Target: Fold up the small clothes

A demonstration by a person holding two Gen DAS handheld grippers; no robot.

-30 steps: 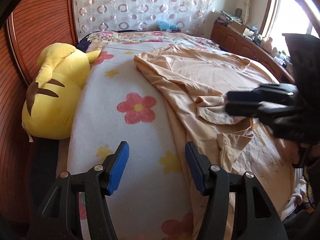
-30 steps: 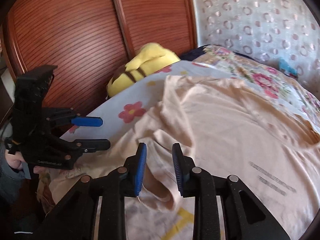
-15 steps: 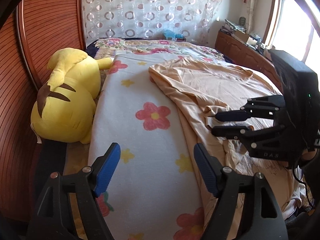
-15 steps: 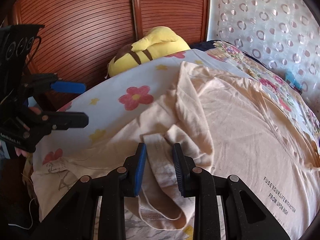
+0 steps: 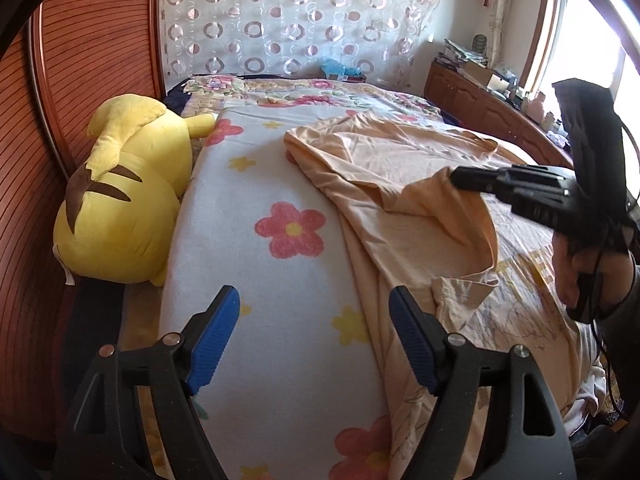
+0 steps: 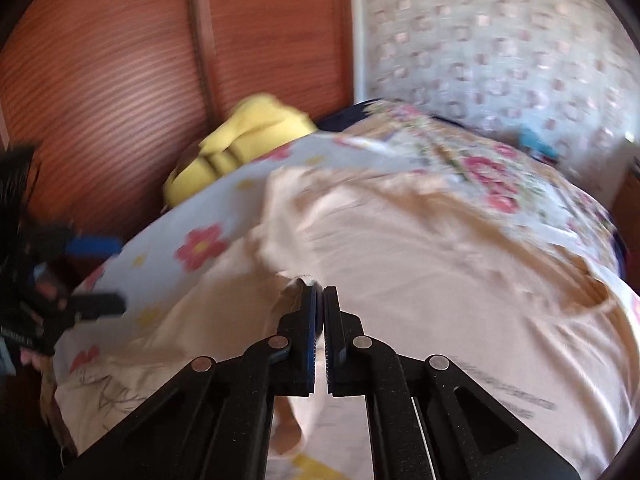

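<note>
A peach T-shirt (image 5: 404, 168) lies spread over the flowered bed cover (image 5: 260, 264). In the right wrist view my right gripper (image 6: 320, 290) is shut on a fold of the peach T-shirt (image 6: 440, 280), a sleeve by its look. From the left wrist view that right gripper (image 5: 456, 178) holds the pinched cloth lifted above the bed, a person's hand (image 5: 576, 264) behind it. My left gripper (image 5: 314, 316) hangs open over the bare cover left of the shirt's edge, nothing between its blue pads. The left gripper (image 6: 100, 272) shows at the left edge of the blurred right wrist view.
A big yellow plush toy (image 5: 128, 196) lies between the bed and the wooden wall panels (image 5: 80, 80). A patterned curtain (image 5: 288, 20) hangs behind the bed. A wooden cabinet (image 5: 480, 96) with clutter stands under the window at right.
My right gripper closed on a fold of the shirt and lifted it, so the cloth now tents up. My left gripper opened wider and stayed in place.
</note>
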